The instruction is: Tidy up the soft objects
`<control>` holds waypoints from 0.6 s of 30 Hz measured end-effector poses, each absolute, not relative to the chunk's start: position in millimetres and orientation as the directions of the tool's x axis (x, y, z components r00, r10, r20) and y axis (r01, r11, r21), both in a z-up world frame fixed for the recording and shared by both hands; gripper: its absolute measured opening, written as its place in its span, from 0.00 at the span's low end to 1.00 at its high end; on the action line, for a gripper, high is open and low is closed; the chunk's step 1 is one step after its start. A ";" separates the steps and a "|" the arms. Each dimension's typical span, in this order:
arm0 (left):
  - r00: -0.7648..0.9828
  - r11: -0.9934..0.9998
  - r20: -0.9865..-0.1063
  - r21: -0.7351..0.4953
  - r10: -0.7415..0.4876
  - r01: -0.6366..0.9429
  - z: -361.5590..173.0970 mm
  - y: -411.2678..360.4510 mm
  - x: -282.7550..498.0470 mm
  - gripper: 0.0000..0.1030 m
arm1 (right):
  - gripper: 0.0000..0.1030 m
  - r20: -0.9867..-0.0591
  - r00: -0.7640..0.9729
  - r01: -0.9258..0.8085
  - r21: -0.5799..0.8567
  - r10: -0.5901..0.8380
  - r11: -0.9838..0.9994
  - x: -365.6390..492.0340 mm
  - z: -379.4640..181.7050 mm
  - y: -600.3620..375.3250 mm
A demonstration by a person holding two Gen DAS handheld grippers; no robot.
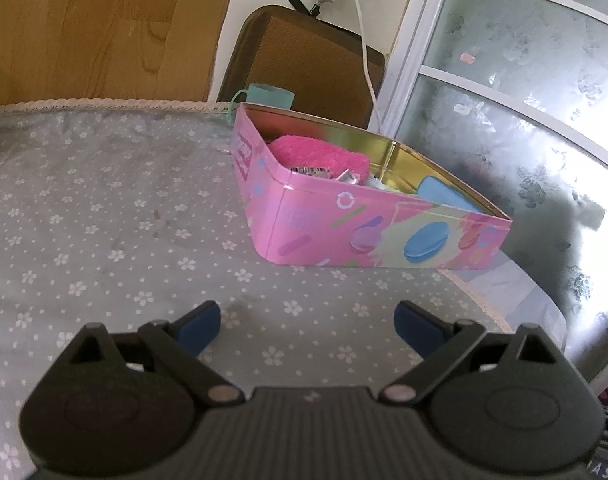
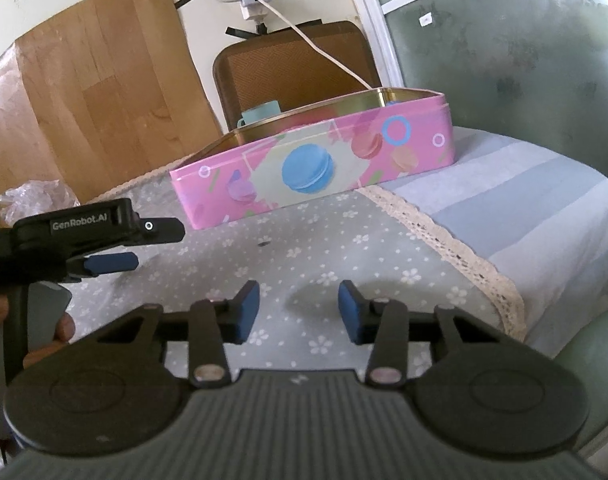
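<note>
Pink rectangular metal tin (image 1: 336, 236) with macaron print and gold interior, lid off, resting on grey floral tablecloth (image 1: 104, 216) toward the far right of the table. Inside the tin: fluffy hot-pink soft cloth (image 1: 316, 152) at the far-left end, flat light-blue soft pad (image 1: 444, 196) at the near-right end, small pale items between them, too hidden to identify. Same tin (image 2: 316, 168) seen side-on from the right wrist view, contents hidden by its wall.

Left gripper (image 1: 308, 324) low over the tablecloth, near side of the tin, blue-padded fingers (image 1: 198, 328) spread wide, nothing between them. Also visible from the right wrist view as left gripper (image 2: 116, 262) at the left edge, side-on, clear of the tin.

Right gripper (image 2: 300, 308) above the tablecloth, near side of the tin, blue pads (image 2: 350, 312) apart, holding nothing.

Cream lace trim (image 2: 456, 240) along the tablecloth edge, striped pale-blue cloth (image 2: 524, 200) beyond it on the right. Teal plastic cup (image 1: 270, 96) just behind the tin. Brown chair back (image 2: 292, 68) farther off, white power cable (image 2: 316, 48) hanging across it. Crumpled clear plastic (image 2: 36, 196) at far left.
</note>
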State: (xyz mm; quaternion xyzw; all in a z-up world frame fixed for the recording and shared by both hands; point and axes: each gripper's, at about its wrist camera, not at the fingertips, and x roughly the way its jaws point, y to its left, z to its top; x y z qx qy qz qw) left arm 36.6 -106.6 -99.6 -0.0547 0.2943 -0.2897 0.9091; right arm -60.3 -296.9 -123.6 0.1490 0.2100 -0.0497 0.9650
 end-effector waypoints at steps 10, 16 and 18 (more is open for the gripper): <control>0.649 0.821 -0.504 -0.328 -0.570 0.467 -100.8 -98.5 41.5 0.94 | 0.44 -0.432 0.902 0.134 0.235 -0.020 0.963 -53.6 -121.3 -277.4; 0.663 0.825 -0.493 -0.296 -0.564 0.481 -99.0 -101.4 35.6 0.94 | 0.44 -0.423 0.906 0.149 0.251 -0.030 0.956 -57.1 -117.1 -279.9; 0.669 0.826 -0.487 -0.285 -0.562 0.487 -98.2 -101.8 33.2 0.94 | 0.45 -0.420 0.907 0.150 0.260 -0.028 0.954 -55.6 -115.1 -282.5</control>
